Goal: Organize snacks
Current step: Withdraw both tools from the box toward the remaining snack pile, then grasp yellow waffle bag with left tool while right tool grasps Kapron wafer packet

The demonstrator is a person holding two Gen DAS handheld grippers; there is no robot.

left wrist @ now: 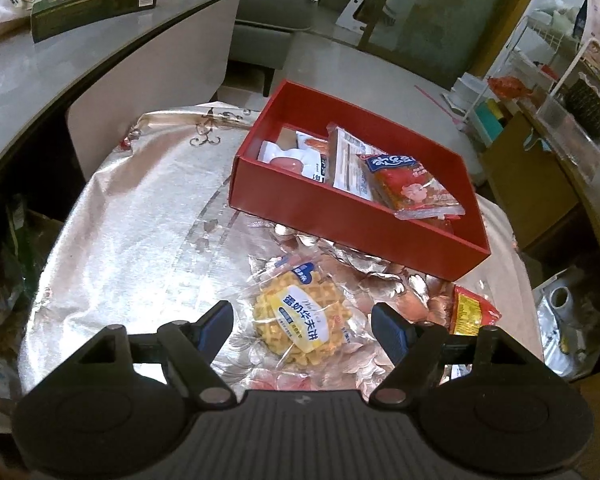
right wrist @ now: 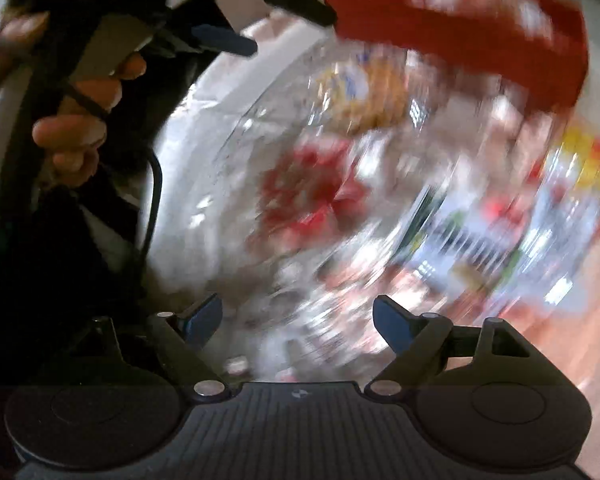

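Observation:
A red box (left wrist: 340, 224) sits on the silvery cloth with several snack packets in it, among them a red packet (left wrist: 414, 188) and a white one (left wrist: 352, 160). In front of the box lies a clear-wrapped waffle packet (left wrist: 300, 328). My left gripper (left wrist: 302, 312) hovers open over it, a finger on each side, and the pads do not press it. A red-and-yellow packet (left wrist: 472, 312) lies to the right. The right wrist view is smeared by motion. My right gripper (right wrist: 300, 308) is open and holds nothing. The red box (right wrist: 480, 28), the waffle packet (right wrist: 364, 92) and a red packet (right wrist: 312, 192) show as blurs.
The cloth (left wrist: 140, 220) covers a round surface. A grey table at the upper left carries a green carton (left wrist: 96, 4) and bags. A white rack (left wrist: 540, 60) and a silver pouch (left wrist: 560, 320) stand to the right. A hand (right wrist: 76, 132) grips the other gripper's handle.

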